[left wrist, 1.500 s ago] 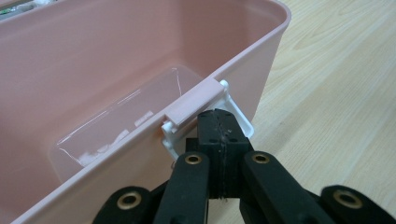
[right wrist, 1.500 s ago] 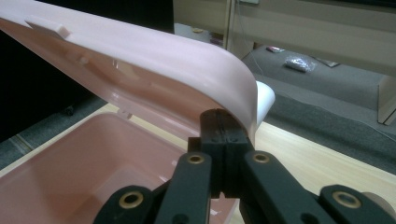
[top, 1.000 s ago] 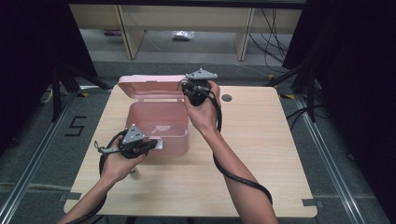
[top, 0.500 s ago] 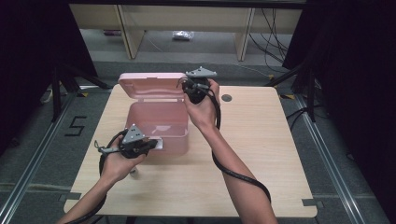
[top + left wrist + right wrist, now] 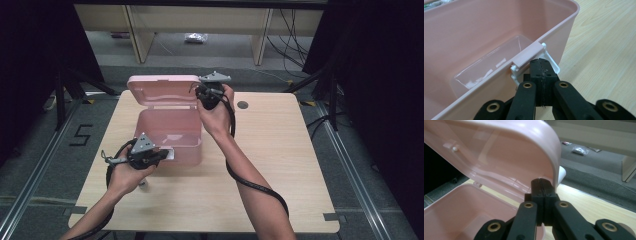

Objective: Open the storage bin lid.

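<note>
Pink box (image 5: 170, 132) on table (image 5: 280, 165), lid (image 5: 162, 89) raised.
Left gripper (image 5: 541, 67) closed at latch (image 5: 534, 53); right gripper (image 5: 543, 186) closed against lid edge.

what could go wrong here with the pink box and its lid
1. The right tongs are shut at the rim of the raised lid; the contact looks small, so the lid might slip free and drop onto the box.
2. The left tongs are shut by the white latch on the front wall; if they slide off, the light box could shift on the table.
3. If the lid swings down, it could catch the latch awkwardly.
</note>
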The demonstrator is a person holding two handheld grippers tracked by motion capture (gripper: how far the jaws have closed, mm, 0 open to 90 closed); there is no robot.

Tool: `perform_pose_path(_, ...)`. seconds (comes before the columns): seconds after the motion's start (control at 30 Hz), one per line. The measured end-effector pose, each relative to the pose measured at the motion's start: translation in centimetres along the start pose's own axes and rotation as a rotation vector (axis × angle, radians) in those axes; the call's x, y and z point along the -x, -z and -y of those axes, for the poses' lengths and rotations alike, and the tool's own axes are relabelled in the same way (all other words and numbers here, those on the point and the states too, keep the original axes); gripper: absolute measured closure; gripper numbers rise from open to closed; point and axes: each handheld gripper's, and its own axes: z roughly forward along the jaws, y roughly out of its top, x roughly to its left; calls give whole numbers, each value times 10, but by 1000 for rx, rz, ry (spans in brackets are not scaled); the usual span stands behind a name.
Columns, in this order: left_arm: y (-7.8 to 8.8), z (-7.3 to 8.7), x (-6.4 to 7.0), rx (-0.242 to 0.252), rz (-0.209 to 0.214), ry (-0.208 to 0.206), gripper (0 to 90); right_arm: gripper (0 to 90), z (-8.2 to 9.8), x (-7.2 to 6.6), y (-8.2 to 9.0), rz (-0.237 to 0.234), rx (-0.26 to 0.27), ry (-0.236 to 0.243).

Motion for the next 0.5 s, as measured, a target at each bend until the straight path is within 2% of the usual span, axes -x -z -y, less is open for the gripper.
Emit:
perform_pose_path(0.07,-1,0,1,11,1,16,896,900,1,0,-1,1,-4,-3)
perform_pose_path(0.13,0,0,0,-3,0,-1,896,900,2,1,-2,4,-10,-10)
perform_pose_path(0.17,0,0,0,1,3,1,896,900,3,1,-3,3,-10,-15)
perform_pose_path(0.2,0,0,0,1,2,1,896,900,4,2,-6,11,5,4)
perform_pose_path(0.27,0,0,0,-1,1,1,896,900,5,2,-7,9,-15,-7)
perform_pose_path(0.47,-1,0,0,7,6,2,896,900,8,3,-12,16,-30,-15)
perform_pose_path(0.5,-1,0,0,6,6,3,896,900,9,4,-13,15,-16,1)
